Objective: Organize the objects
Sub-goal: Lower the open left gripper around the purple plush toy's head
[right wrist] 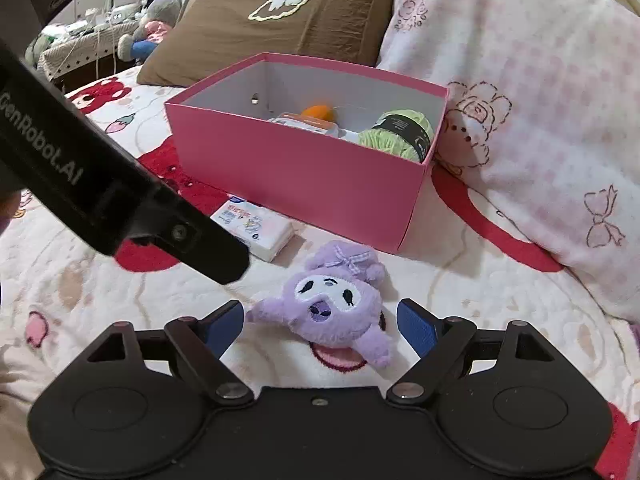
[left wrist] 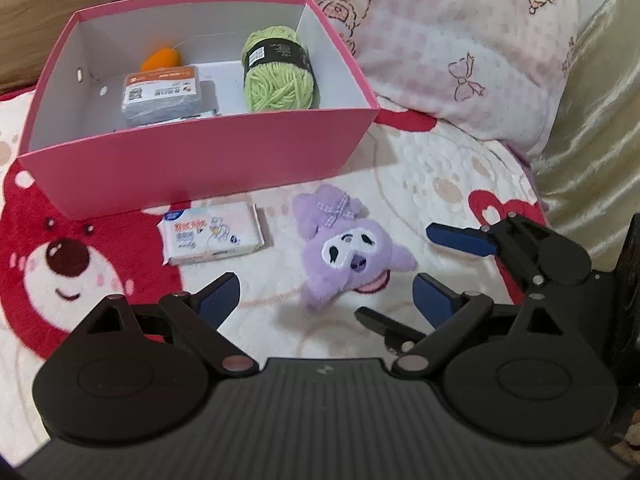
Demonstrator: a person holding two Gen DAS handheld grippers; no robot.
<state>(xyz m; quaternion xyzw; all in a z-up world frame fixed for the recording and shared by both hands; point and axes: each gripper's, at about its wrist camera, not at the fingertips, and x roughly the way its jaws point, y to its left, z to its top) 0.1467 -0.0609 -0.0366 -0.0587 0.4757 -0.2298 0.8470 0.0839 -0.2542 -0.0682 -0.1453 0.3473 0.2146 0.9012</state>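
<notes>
A purple plush toy (left wrist: 348, 256) (right wrist: 332, 304) lies face up on the bedspread in front of the pink box (left wrist: 192, 168) (right wrist: 300, 184). My right gripper (right wrist: 322, 324) is open, its blue pads on either side of the plush and clear of it. My left gripper (left wrist: 326, 300) is open too, just short of the plush, whose lower end sits between its fingertips. A white tissue pack (left wrist: 212, 236) (right wrist: 256, 228) lies left of the plush. The box holds green yarn (left wrist: 276, 76) (right wrist: 400, 132), a grey packet (left wrist: 160, 94) and an orange item (left wrist: 162, 60).
The bedspread (left wrist: 60, 264) has red bear prints. A pink checked pillow (left wrist: 460, 48) presses against the box's right side, with a brown pillow (right wrist: 272, 20) behind it. Shiny beige fabric (left wrist: 592, 100) borders the right. The left gripper's black housing (right wrist: 100, 184) crosses the right wrist view.
</notes>
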